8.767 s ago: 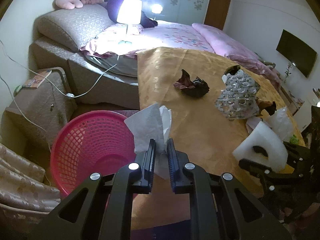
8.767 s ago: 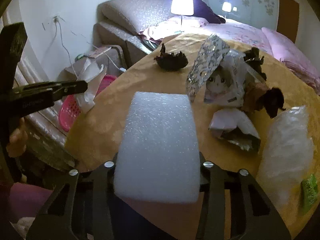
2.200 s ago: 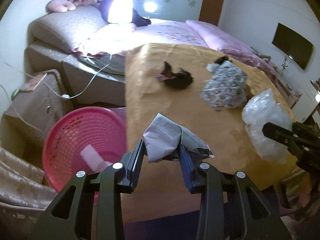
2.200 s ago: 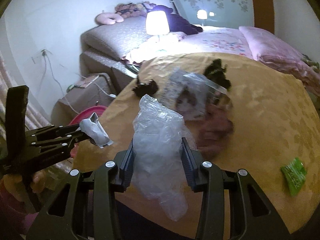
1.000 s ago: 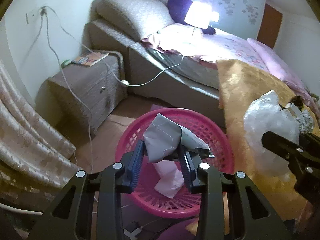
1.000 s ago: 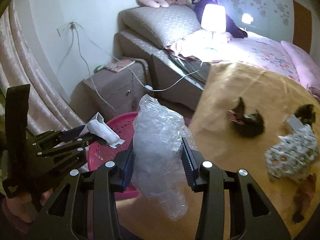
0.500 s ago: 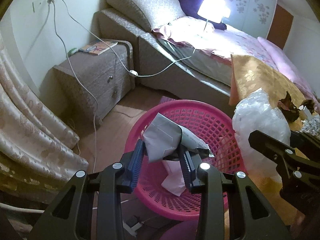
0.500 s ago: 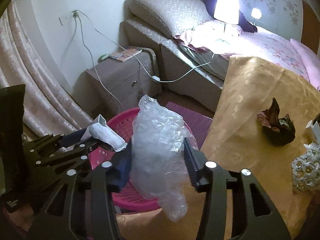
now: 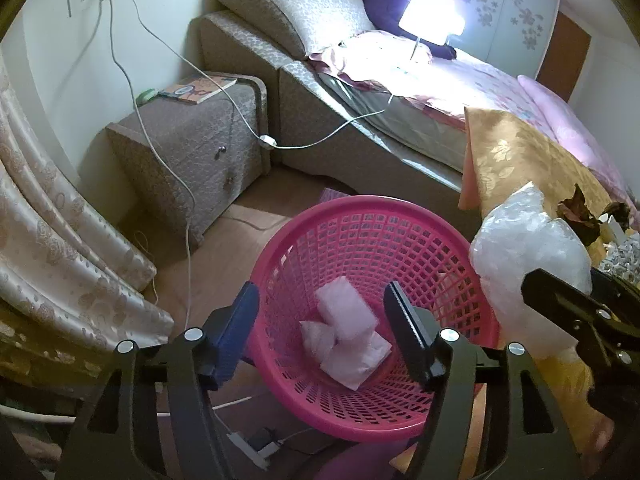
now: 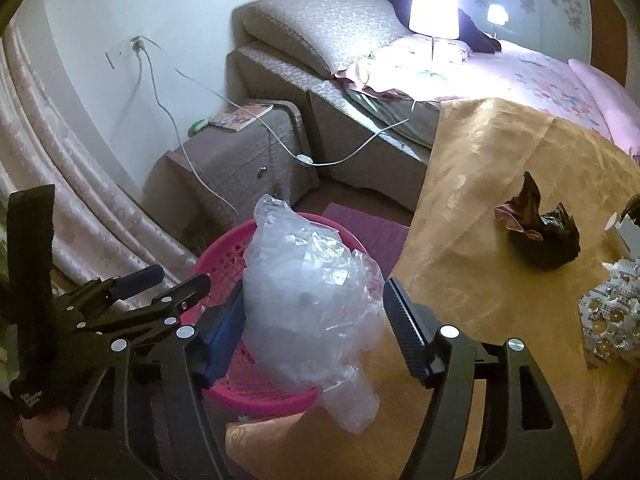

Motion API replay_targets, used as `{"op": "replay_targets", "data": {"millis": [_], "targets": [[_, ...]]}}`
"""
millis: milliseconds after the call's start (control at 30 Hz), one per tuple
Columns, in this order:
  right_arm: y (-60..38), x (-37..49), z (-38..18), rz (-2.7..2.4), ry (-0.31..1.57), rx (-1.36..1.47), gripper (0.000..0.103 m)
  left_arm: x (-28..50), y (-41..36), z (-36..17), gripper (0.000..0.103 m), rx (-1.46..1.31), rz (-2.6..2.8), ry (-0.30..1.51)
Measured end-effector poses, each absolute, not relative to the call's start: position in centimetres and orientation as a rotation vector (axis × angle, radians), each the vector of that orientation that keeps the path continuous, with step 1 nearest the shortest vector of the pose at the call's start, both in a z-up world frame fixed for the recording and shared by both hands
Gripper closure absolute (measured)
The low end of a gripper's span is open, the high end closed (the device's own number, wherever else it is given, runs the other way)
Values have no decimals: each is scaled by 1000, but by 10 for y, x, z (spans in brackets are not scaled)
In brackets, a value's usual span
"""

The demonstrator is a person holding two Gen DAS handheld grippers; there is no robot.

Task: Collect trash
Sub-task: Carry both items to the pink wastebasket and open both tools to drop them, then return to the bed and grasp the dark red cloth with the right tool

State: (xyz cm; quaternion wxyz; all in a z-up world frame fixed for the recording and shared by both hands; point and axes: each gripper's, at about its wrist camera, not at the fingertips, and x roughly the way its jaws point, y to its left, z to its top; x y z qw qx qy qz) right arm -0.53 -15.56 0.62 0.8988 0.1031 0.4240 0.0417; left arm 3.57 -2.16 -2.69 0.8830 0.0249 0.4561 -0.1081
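My left gripper hangs over the pink mesh basket, its jaws opening with nothing between them. White foam and paper scraps lie in the basket's bottom. My right gripper is over the basket's right rim, its jaws also opening. A crumpled clear plastic bag is still between them. The bag leans on the left pad, and a gap shows at the right pad. In the left wrist view the bag shows at the right. A dark crumpled wrapper and a silver patterned wrapper lie on the gold-clothed table.
A bedside cabinet stands behind the basket, with cables hanging across it. A curtain is at the left, and a bed with a lit lamp at the back. A power strip lies on the floor by the basket.
The left jaws have spread and the grey paper wad has gone from between them. The right jaws have widened around the plastic bag, which has stayed between them.
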Motion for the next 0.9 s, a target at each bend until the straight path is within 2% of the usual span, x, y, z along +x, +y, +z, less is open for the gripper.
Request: {"op": "replay_targets", "data": {"millis": [900], "targets": [[-188, -43, 13, 30, 837, 265, 36, 30, -29, -26, 40, 68, -232, 938]]}}
